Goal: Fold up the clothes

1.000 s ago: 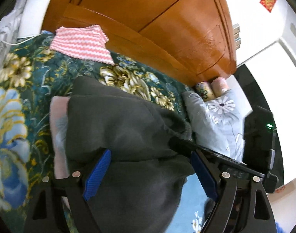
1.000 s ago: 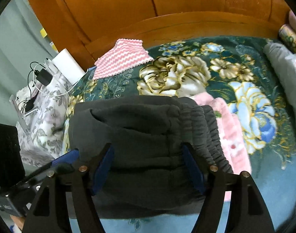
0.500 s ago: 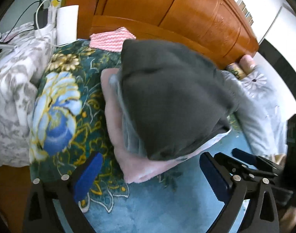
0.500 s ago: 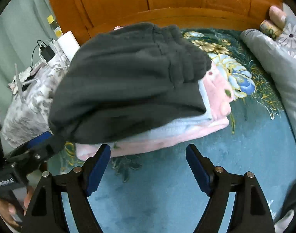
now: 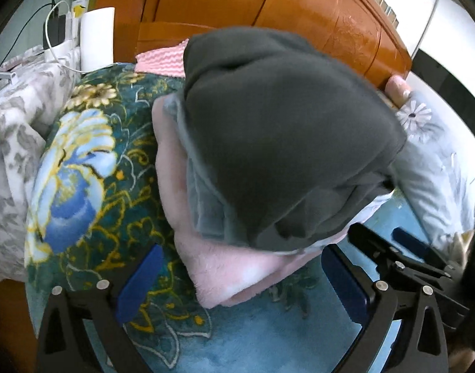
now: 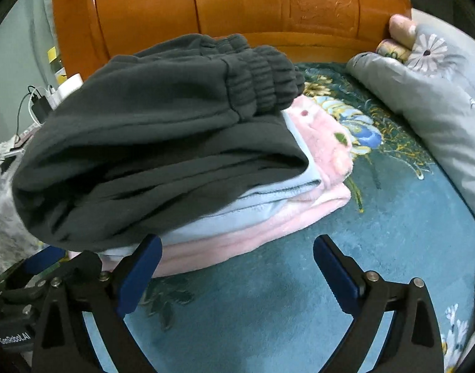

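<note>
A folded dark grey garment lies on top of a stack, over a light blue garment and a pink fluffy garment, on the floral bedspread. My left gripper is open and empty, just in front of the stack's near edge. My right gripper is open and empty, in front of the stack; its left finger is close to the pink layer.
A wooden headboard stands behind the stack. A pink striped cloth lies by the headboard. A grey floral quilt lies at right. A bedside stand with cables and a patterned cover are at left.
Both grippers have let go of the grey garment and pulled back from the stack. The garment now rests folded on top of the pile.
</note>
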Tool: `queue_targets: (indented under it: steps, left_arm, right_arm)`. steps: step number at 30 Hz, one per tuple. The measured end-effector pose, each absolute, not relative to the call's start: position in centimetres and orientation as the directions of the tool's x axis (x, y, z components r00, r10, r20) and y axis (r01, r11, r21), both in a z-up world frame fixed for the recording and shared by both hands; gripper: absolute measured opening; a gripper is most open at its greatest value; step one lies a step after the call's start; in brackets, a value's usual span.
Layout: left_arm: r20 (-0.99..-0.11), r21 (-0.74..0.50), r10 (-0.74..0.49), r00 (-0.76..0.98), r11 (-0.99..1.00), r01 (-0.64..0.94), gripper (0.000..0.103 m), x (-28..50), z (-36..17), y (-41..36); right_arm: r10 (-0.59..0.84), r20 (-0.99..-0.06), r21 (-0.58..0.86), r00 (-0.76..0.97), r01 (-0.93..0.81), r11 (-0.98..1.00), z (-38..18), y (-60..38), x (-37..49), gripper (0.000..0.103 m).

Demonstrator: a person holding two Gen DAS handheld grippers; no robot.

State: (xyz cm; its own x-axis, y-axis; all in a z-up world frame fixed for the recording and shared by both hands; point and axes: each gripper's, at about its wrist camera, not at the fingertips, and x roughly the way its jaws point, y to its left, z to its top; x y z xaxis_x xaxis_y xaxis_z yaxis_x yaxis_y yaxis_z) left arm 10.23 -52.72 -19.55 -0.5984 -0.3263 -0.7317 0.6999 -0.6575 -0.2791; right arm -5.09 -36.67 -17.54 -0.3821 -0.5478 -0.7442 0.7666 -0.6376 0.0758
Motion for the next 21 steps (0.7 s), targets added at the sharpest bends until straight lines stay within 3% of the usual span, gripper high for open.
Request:
queue_targets:
  steps: [8,21]
  left_arm:
    - [-0.631,-0.174,-0.459,-0.625,-0.702,0.691,0.103,10.0,-19.5,-51.3]
    - [-0.656,-0.151,-0.451,-0.605,-0.707,0.691,0.103,9.7,-21.0,-51.9]
  right_arm:
    - [-0.549,-0.691,0.019,-0.471,0.747,-0.665,-19.1,-36.5,-4.2,0.098]
    - [-0.519,-0.664,-0.054,-0.537,0.728,-0.684,-20.5,-37.0,-3.5,0.098]
